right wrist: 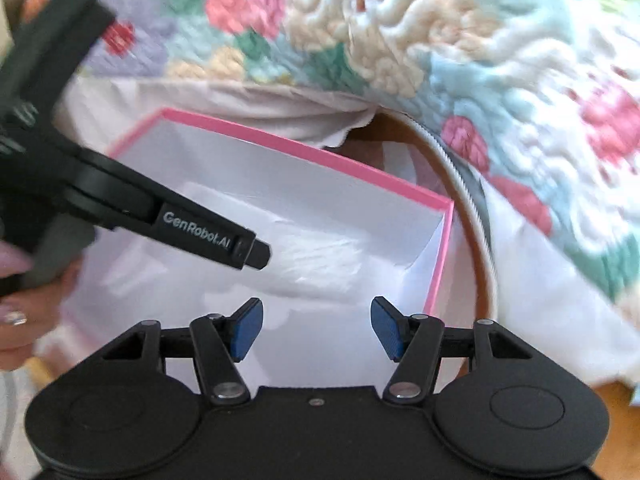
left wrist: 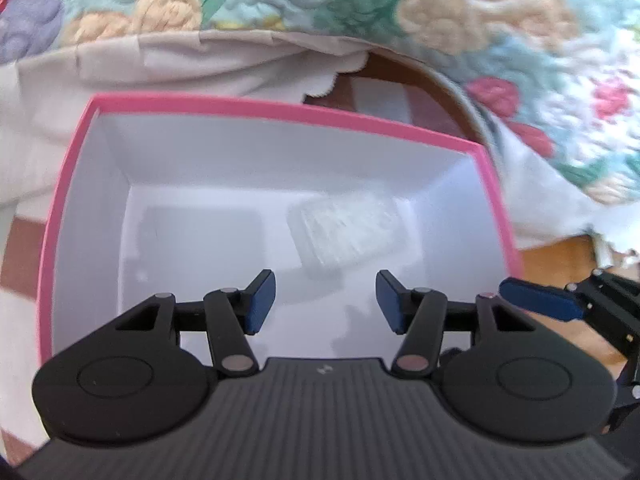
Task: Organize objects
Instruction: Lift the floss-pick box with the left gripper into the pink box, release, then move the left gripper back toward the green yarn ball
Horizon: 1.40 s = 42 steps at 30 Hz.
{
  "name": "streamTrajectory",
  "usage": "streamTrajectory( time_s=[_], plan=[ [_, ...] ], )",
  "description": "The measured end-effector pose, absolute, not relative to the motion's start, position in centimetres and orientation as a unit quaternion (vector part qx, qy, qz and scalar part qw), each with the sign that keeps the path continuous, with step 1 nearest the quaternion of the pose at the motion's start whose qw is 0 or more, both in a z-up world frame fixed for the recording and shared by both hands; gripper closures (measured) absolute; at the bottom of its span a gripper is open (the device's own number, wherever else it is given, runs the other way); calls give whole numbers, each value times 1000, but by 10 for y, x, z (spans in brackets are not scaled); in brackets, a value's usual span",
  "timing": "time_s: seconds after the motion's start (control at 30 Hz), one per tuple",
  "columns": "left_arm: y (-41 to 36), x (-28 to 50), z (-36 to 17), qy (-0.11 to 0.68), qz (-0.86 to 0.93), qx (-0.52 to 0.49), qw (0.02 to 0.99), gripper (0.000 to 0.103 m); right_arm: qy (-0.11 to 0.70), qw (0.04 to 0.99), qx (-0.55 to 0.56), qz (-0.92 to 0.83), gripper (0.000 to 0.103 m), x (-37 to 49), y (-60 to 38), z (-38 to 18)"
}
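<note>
While both jaws are held apart with nothing in them, the clear packet (left wrist: 344,236) is seen just ahead of the left gripper (left wrist: 326,302), lying slanted in the pink box (left wrist: 72,184); the right gripper (right wrist: 316,330) is further off.

Box (left wrist: 68,200) looks like matt pink card, smooth white inside, with a clear ribbed plastic piece (left wrist: 344,236) toward 2 o'clock. Quilt (left wrist: 480,20) at 12 is nubby stitched cloth; gripper pads (left wrist: 262,302) grainy blue rubber.
</note>
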<state>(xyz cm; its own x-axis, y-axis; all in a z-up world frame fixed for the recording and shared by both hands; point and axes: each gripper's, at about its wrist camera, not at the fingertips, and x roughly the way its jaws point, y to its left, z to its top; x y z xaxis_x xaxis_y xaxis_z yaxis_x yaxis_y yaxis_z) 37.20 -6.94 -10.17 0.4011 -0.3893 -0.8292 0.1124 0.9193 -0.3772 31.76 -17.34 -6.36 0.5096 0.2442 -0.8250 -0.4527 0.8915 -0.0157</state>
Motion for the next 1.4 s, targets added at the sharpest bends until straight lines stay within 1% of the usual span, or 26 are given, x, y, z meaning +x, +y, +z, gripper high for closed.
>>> streamTrajectory(
  time_s=[0.1,0.23,0.3,0.4,0.53,0.63,0.73,0.77,0.8,0.87,0.97,1.17,1.23,1.27,1.3,1.4],
  plan=[
    [-68,350,-83,527,-154,-123,827,47,449,861,-93,220,38,284,-170,-45],
    [-66,325,-41,530,-159,-112,826,44,441,861,-85,241,38,249,-185,-12],
    [-52,308,-21,532,-162,-108,824,42,442,858,-80,249,38,240,-190,1],
    [-44,283,9,536,-161,-79,825,37,452,853,-68,252,37,225,-189,17],
    [-28,245,43,548,-159,-45,820,37,462,847,-49,259,35,197,-194,40],
    [-20,221,59,544,-169,-33,821,33,459,847,-42,264,31,175,-199,56],
    [-16,196,71,540,-182,-20,822,29,464,843,-29,271,24,156,-206,69],
    [-15,187,74,537,-186,-14,823,26,470,838,-27,276,20,150,-207,71],
    [-15,179,76,533,-185,-7,826,22,474,834,-27,281,19,144,-208,74],
    [-15,163,78,526,-170,11,833,22,477,831,-22,285,19,130,-212,78],
    [-14,143,76,519,-173,25,837,17,487,823,-20,293,13,109,-217,77],
    [-19,113,60,537,-200,-1,820,16,499,819,-61,278,13,74,-222,61],
    [-24,105,55,535,-208,-1,819,15,485,831,-78,259,13,64,-222,56],
    [-26,102,52,534,-212,-4,819,12,475,838,-88,253,13,59,-223,54],
    [-28,99,49,535,-214,-6,818,11,468,841,-97,252,13,54,-223,50],
    [-40,94,38,540,-220,-1,813,11,460,847,-99,247,13,45,-227,40]
  ],
)
